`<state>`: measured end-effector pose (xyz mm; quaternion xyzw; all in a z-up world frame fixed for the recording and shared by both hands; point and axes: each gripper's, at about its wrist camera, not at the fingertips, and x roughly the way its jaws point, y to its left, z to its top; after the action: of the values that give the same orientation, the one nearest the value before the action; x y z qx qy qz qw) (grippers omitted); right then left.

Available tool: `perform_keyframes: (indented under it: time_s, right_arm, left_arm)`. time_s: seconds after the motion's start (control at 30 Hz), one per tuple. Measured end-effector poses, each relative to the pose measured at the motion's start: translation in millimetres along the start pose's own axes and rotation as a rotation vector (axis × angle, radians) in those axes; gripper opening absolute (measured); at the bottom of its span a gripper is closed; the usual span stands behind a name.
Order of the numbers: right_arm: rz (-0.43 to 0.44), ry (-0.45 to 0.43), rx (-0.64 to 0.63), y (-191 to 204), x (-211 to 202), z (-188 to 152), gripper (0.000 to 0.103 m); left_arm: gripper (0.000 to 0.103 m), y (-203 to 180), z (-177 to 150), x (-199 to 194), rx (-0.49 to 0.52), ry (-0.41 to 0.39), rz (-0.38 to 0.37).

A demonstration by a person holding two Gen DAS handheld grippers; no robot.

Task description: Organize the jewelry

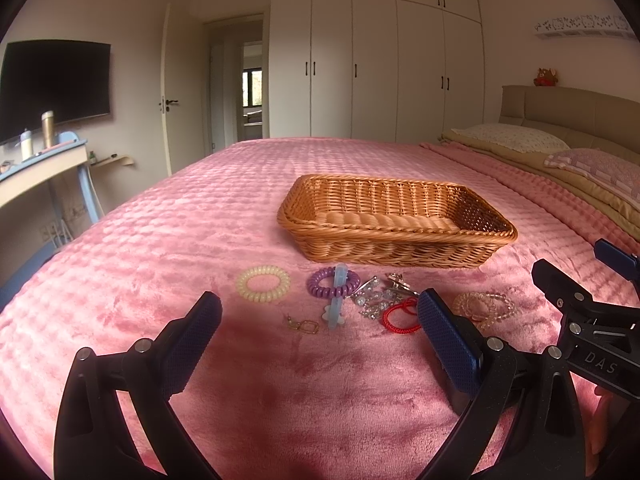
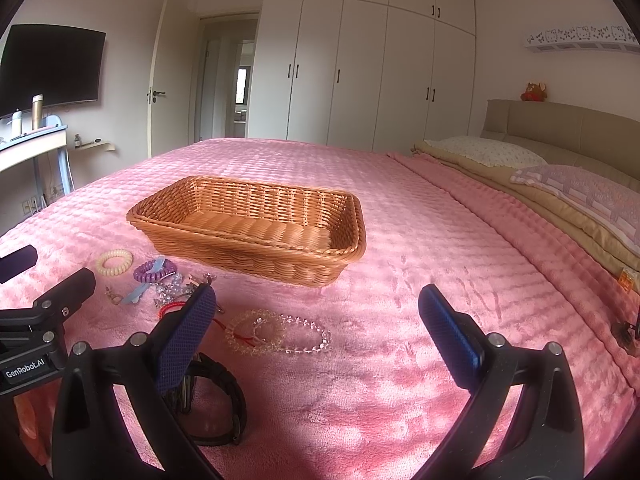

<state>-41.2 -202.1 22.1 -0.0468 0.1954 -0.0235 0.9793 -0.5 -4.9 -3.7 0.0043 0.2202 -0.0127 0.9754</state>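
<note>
An empty wicker basket (image 1: 394,220) (image 2: 256,228) sits on the pink bedspread. In front of it lie a cream coil hair tie (image 1: 263,283) (image 2: 114,262), a purple coil hair tie (image 1: 334,282) (image 2: 155,271) under a light blue clip (image 1: 335,308), gold earrings (image 1: 303,325), crystal pieces (image 1: 374,296), a red cord (image 1: 400,317) and clear bead bracelets (image 1: 486,308) (image 2: 280,336). A black band (image 2: 220,404) lies nearest. My left gripper (image 1: 320,340) is open and empty, just short of the jewelry. My right gripper (image 2: 316,328) is open and empty, right of the bracelets.
The pink bedspread (image 1: 200,240) covers a large bed with pillows (image 2: 484,152) and a beige headboard at the right. A desk (image 1: 40,168) with bottles and a dark TV stand at the left. White wardrobes and an open door are behind.
</note>
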Motion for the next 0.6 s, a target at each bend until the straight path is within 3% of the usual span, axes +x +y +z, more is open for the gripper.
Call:
perform_keyframes:
  time_s: [0.6]
  right_arm:
    - [-0.003, 0.0, -0.007, 1.8, 0.3, -0.5, 0.097]
  left_arm:
    - [0.095, -0.4, -0.8, -0.5, -0.01, 0.004, -0.007]
